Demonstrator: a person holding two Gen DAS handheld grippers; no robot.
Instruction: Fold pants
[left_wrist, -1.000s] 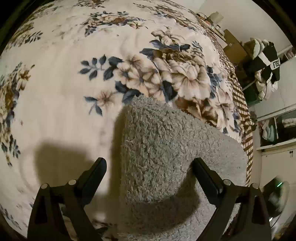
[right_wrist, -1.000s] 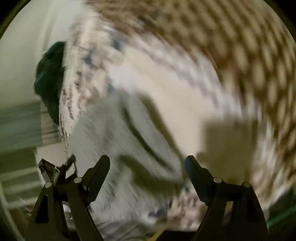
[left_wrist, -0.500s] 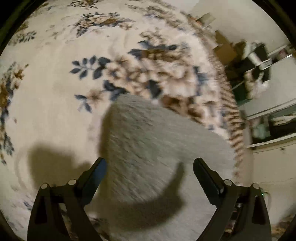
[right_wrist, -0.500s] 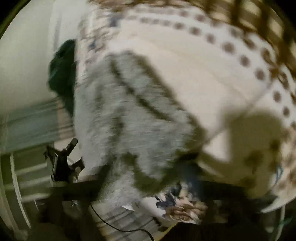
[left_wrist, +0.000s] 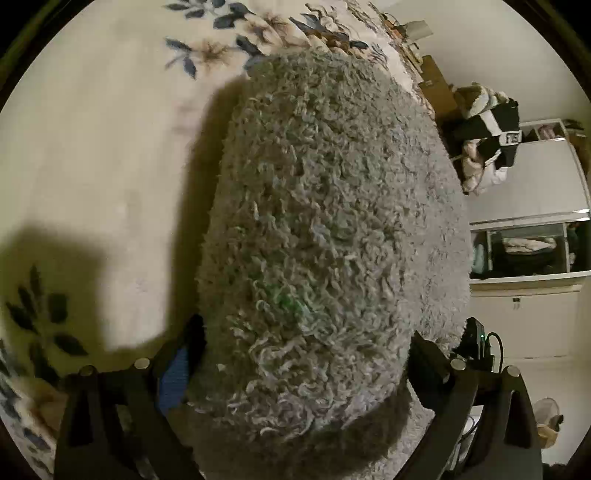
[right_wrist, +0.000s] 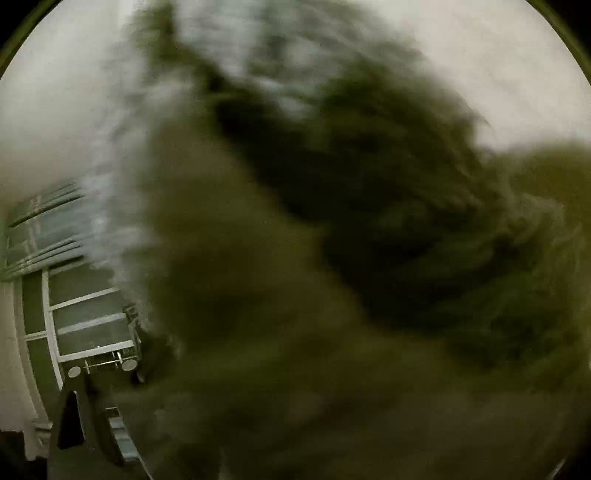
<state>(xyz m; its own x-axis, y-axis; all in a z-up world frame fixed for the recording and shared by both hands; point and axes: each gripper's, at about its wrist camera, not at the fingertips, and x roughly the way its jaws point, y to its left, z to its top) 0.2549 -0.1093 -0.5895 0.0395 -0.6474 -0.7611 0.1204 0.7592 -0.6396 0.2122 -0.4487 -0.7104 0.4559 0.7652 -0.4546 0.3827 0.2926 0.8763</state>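
The grey fleece pants (left_wrist: 325, 221) lie folded on the floral bedspread (left_wrist: 92, 147) and fill the middle of the left wrist view. My left gripper (left_wrist: 306, 362) is low over the near end of the pants, jaws wide apart, one finger (left_wrist: 177, 365) left of the fabric and one (left_wrist: 432, 362) right of it. In the right wrist view, blurred grey fleece (right_wrist: 332, 277) covers almost the whole frame, right against the lens. Only the left finger (right_wrist: 85, 417) of my right gripper shows; the jaw gap is hidden by the fabric.
A pile of clothes (left_wrist: 487, 133) sits on furniture at the back right, with white cabinets (left_wrist: 528, 295) below. A second device with a green light (left_wrist: 480, 339) stands by the pants' right edge. A window frame (right_wrist: 74, 295) shows at the left of the right wrist view.
My left gripper has dropped down and forward, so the pants now bulge up between its open fingers. My right gripper has swung into the fleece, which now smothers its view.
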